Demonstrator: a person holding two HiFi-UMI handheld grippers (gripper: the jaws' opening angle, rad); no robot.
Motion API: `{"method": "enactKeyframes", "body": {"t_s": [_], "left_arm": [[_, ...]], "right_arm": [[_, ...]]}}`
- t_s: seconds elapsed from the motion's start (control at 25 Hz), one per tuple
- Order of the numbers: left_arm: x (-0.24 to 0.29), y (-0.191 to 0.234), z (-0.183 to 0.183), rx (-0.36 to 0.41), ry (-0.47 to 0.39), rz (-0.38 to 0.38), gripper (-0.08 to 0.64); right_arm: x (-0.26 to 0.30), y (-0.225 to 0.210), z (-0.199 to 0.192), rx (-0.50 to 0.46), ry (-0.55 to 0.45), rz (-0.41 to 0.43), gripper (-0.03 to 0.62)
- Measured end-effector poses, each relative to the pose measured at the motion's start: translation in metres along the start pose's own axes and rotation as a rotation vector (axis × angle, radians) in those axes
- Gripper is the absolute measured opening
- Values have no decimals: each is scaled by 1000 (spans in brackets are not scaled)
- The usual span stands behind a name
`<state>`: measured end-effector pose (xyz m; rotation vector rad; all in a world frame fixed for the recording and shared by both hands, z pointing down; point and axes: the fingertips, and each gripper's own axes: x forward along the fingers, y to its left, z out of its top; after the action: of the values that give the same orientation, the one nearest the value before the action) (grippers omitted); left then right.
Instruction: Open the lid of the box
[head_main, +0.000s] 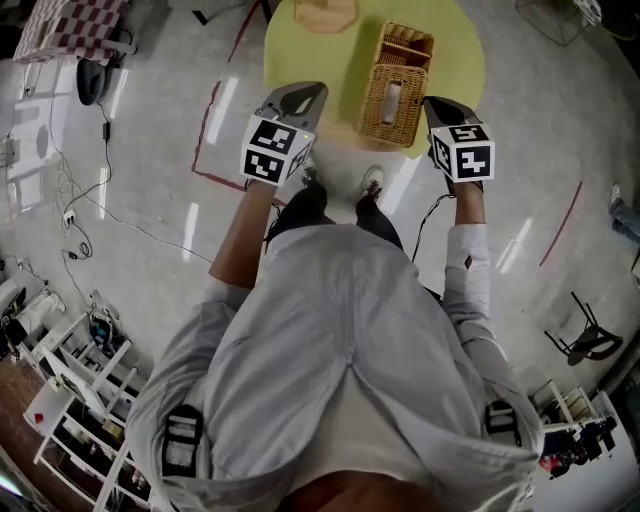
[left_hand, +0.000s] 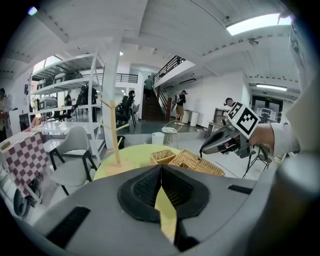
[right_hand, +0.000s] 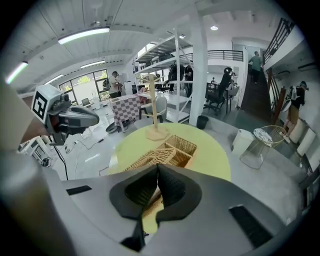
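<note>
The head view is showing the wicker box (head_main: 397, 95) sitting on the yellow table (head_main: 300, 60) between the left gripper (head_main: 303, 95) and right gripper (head_main: 433, 105). Only the gripper views are showing both pairs of jaws pressing together, gripping nothing.

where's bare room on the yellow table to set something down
Bare yellow table lies left of the wicker box, below the wooden stand base. A narrower strip runs from the box's right side to the rim. The near edge is crowded: left tool and right tool flank the box.
</note>
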<state>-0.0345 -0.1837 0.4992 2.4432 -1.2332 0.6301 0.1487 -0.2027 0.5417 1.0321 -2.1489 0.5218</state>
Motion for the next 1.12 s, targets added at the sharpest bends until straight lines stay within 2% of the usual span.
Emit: {"method": "enactKeyframes", "body": {"t_s": [0.24,0.68,0.88,1.12], "left_arm": [[-5,21,18,4,-34,-43,29],[-2,61,19,-18,-66,-138,29],[-3,76,16,-39,-63,-147,29],[-6,109,-1,-75,-41,-124,29]], "right_arm": [[-4,26,36,-13,-22,-17,25],[9,67,81,-29,-49,-49,25],[21,84,94,-32,-52,-35,25],[66,109,104,-42,-37,23,25]]}}
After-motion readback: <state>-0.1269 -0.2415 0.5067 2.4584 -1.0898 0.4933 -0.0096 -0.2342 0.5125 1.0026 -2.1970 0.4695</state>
